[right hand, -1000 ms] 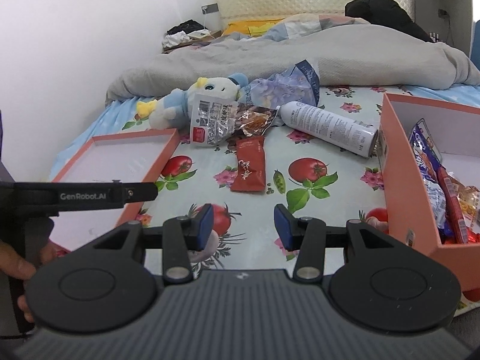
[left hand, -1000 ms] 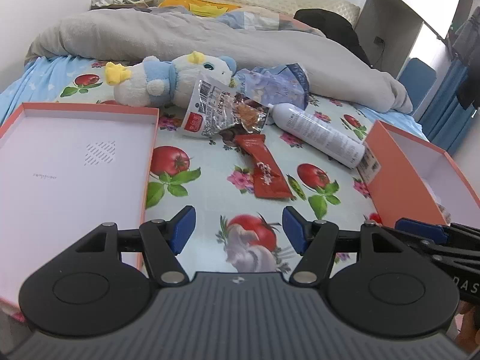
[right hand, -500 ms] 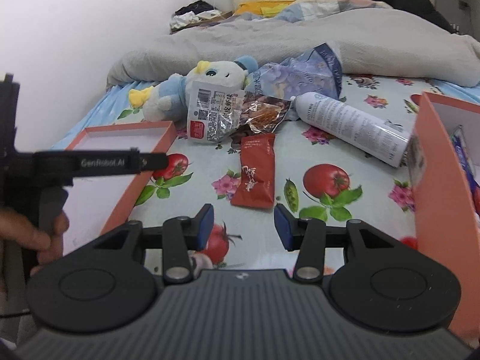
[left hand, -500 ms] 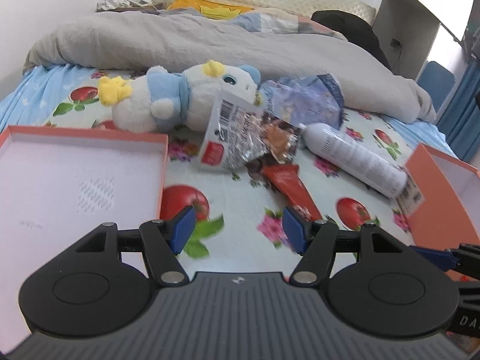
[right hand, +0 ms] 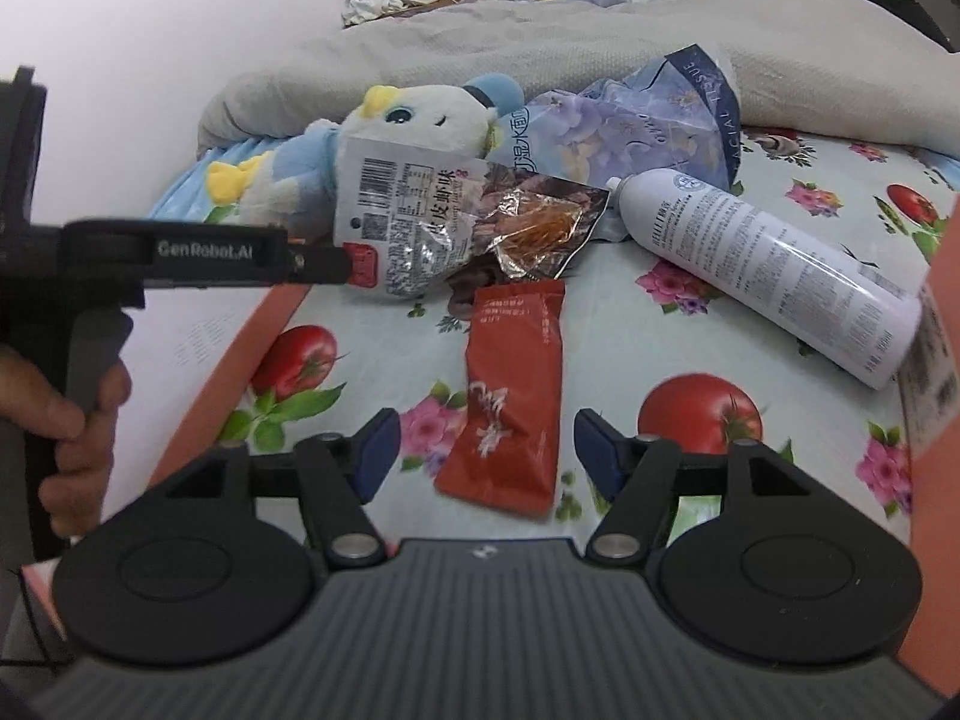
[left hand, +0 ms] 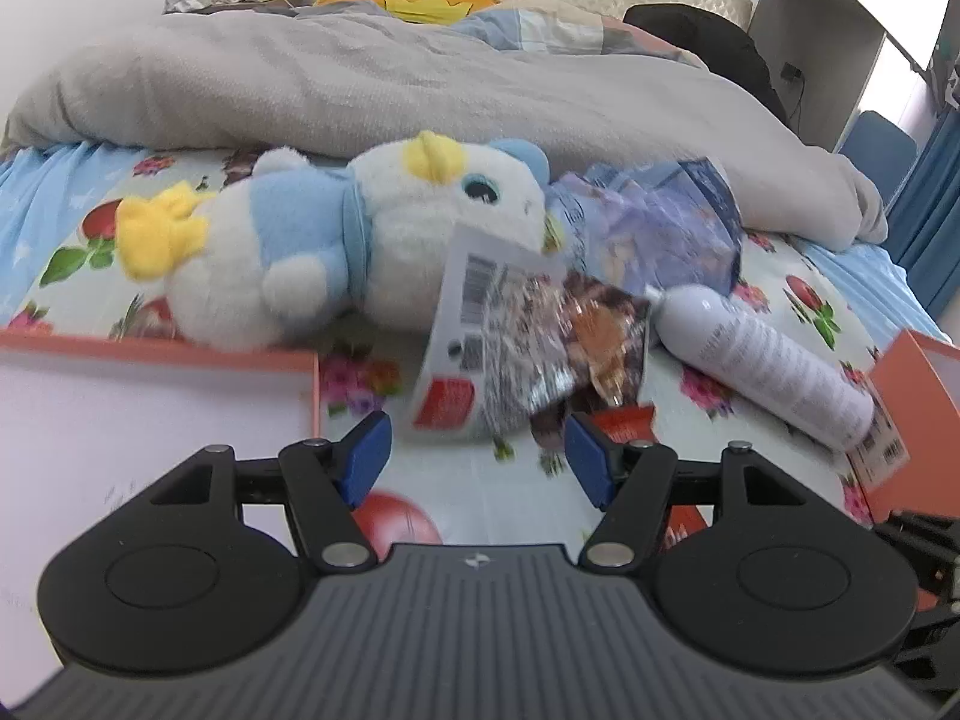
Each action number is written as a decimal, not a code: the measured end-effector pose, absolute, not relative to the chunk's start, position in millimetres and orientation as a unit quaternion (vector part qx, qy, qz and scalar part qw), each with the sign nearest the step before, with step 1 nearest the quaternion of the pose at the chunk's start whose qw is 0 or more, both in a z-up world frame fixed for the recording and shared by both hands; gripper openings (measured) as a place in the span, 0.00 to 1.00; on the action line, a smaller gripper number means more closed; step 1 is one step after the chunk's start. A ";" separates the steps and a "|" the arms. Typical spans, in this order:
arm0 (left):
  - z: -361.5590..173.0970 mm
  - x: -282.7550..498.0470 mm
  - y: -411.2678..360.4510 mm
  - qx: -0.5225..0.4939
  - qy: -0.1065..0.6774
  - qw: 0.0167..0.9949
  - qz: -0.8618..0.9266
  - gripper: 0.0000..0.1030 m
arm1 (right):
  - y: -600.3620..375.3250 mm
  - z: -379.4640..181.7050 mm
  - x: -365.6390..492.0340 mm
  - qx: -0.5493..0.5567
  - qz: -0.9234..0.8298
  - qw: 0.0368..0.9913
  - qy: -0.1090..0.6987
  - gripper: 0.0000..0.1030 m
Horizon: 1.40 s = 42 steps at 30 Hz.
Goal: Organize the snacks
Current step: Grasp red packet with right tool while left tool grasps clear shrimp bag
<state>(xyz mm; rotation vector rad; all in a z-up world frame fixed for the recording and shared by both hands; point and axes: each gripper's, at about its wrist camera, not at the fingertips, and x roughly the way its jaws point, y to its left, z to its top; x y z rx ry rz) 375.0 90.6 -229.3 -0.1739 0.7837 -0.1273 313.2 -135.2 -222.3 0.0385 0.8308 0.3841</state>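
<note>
A silver snack bag [left hand: 480,348] with a barcode and red label leans on a plush penguin [left hand: 312,240]. My left gripper [left hand: 477,456] is open, its blue pads just short of the bag's lower edge. It also shows in the right wrist view [right hand: 414,228], where the left gripper's tip [right hand: 318,264] nearly touches it. A red snack packet [right hand: 510,390] lies flat on the bedsheet, its near end between the open pads of my right gripper [right hand: 486,456]. A brown crinkled wrapper [right hand: 540,222] lies beside the silver bag.
An orange lid tray [left hand: 150,414] lies at the left. An orange box [right hand: 942,312] stands at the right edge. A white spray can [right hand: 762,264] and a purple tissue pack [right hand: 630,120] lie behind the snacks. A grey duvet [left hand: 420,78] covers the far bed.
Both grippers moved forward toward the snack pile. The left one closed in on the silver bag; the right one came up to the red packet. Both stayed open.
</note>
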 end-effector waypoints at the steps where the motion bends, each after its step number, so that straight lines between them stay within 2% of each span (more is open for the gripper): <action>1: -230.8 382.2 92.6 -0.087 0.379 0.919 -0.062 0.68 | -135.0 -224.8 318.2 0.023 0.187 0.895 0.404 0.64; 12: -248.4 423.2 94.4 -0.097 0.374 0.920 -0.069 0.66 | -117.0 -249.5 350.5 -0.004 0.189 0.887 0.422 0.63; 17: -259.4 431.9 91.5 -0.093 0.380 0.918 -0.063 0.57 | -113.3 -256.7 356.6 -0.030 0.176 0.890 0.419 0.63; 21: -269.1 435.5 91.4 -0.092 0.389 0.915 -0.056 0.38 | -110.7 -259.0 358.2 -0.050 0.173 0.892 0.414 0.57; 23: -270.1 435.0 90.9 -0.098 0.386 0.915 -0.059 0.33 | -110.0 -258.1 358.8 -0.058 0.172 0.892 0.413 0.52; 25: -269.6 433.5 88.3 -0.103 0.386 0.915 -0.063 0.16 | -110.4 -255.8 359.0 -0.061 0.172 0.892 0.415 0.48; 28: -265.0 427.0 82.9 -0.103 0.382 0.916 -0.066 0.07 | -112.1 -254.5 357.8 -0.064 0.173 0.891 0.416 0.45; 33: -252.3 410.8 72.5 -0.096 0.377 0.919 -0.064 0.03 | -118.4 -249.2 346.1 -0.066 0.163 0.891 0.420 0.41; 42: -235.3 362.5 60.5 -0.112 0.380 0.916 -0.065 0.02 | -131.7 -235.1 306.7 -0.073 0.143 0.894 0.418 0.40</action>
